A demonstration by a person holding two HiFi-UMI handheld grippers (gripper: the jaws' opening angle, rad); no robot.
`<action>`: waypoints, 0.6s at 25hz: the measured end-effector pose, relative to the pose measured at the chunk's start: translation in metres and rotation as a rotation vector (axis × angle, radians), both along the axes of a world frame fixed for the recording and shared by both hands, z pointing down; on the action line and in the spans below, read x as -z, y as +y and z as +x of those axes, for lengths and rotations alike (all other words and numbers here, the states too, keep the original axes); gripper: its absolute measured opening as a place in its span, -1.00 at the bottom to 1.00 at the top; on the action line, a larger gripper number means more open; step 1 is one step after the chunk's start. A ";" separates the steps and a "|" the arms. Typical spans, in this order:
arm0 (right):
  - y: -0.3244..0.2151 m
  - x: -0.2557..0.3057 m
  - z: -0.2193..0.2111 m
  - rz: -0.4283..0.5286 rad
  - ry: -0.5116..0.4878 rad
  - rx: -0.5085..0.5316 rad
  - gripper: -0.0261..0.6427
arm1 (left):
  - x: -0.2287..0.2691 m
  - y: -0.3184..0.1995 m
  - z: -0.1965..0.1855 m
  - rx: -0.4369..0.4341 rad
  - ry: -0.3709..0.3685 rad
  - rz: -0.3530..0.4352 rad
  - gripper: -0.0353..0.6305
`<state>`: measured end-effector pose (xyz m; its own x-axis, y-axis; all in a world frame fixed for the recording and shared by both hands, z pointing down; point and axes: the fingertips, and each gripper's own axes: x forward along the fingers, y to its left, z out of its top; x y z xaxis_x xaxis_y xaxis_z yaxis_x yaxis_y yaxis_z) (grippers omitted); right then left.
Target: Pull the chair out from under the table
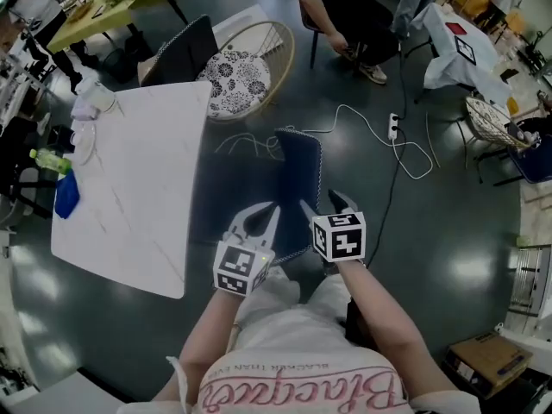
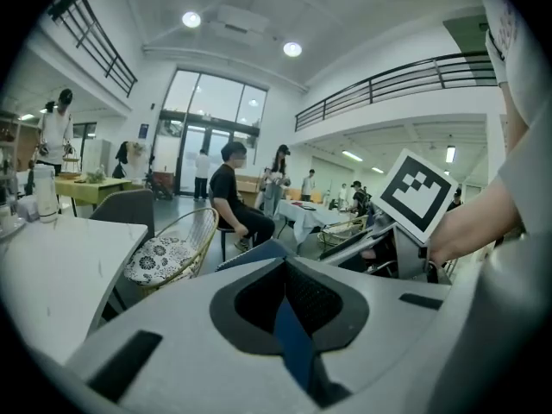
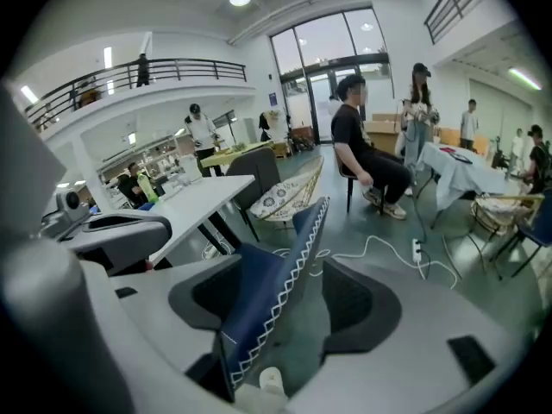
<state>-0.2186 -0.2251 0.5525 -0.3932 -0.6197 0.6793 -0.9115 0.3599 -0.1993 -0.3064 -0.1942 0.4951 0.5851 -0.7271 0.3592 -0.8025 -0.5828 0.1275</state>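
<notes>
Right claw (image 1: 323, 207) is seen spread wide, and the white-stitched edge of the blue chair (image 1: 299, 175) backrest is stood between its jaws without being pinched; dark floor (image 1: 431, 231) is visible through the gap beside the fabric in the right gripper view. Left claw (image 1: 266, 210) is pressed together on the same backrest from the other side, with a thin blue strip caught between its dark pads (image 2: 246, 304). Both claws are held side by side at the near top edge of the backrest. The chair is stood on the floor beside the right long edge of the white marble desk (image 1: 147, 205), with a strip of floor seen between them, so it is not tucked under the top. A green bottle (image 1: 47, 158) and a blue cloth (image 1: 67, 195) are laid at the desk's left edge. A wicker chair (image 1: 278, 54) with a patterned cushion is placed at the far end of the desk. A white cable (image 1: 358, 119) and a power strip (image 1: 393, 128) are lying on the floor beyond the blue chair, near a seated person (image 1: 341, 11).
</notes>
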 end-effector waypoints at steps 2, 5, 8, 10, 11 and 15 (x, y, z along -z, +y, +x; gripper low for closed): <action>-0.006 -0.021 0.002 -0.094 0.000 -0.031 -0.16 | -0.010 -0.009 -0.002 0.002 -0.002 -0.022 -0.88; -0.014 -0.048 0.001 -0.226 -0.005 -0.062 -0.16 | -0.033 -0.025 -0.005 0.025 0.021 -0.116 -0.88; -0.020 -0.068 -0.005 -0.329 -0.015 -0.073 -0.16 | -0.061 -0.038 -0.006 0.054 0.014 -0.280 -0.88; -0.018 -0.077 -0.008 -0.392 -0.011 -0.063 -0.16 | -0.078 -0.041 -0.007 0.065 -0.026 -0.375 -0.88; -0.017 -0.081 -0.010 -0.423 -0.002 -0.051 -0.16 | -0.083 -0.041 -0.007 0.067 -0.040 -0.402 -0.88; -0.011 -0.092 -0.014 -0.520 0.052 0.000 -0.33 | -0.090 -0.040 -0.008 0.076 -0.025 -0.425 -0.88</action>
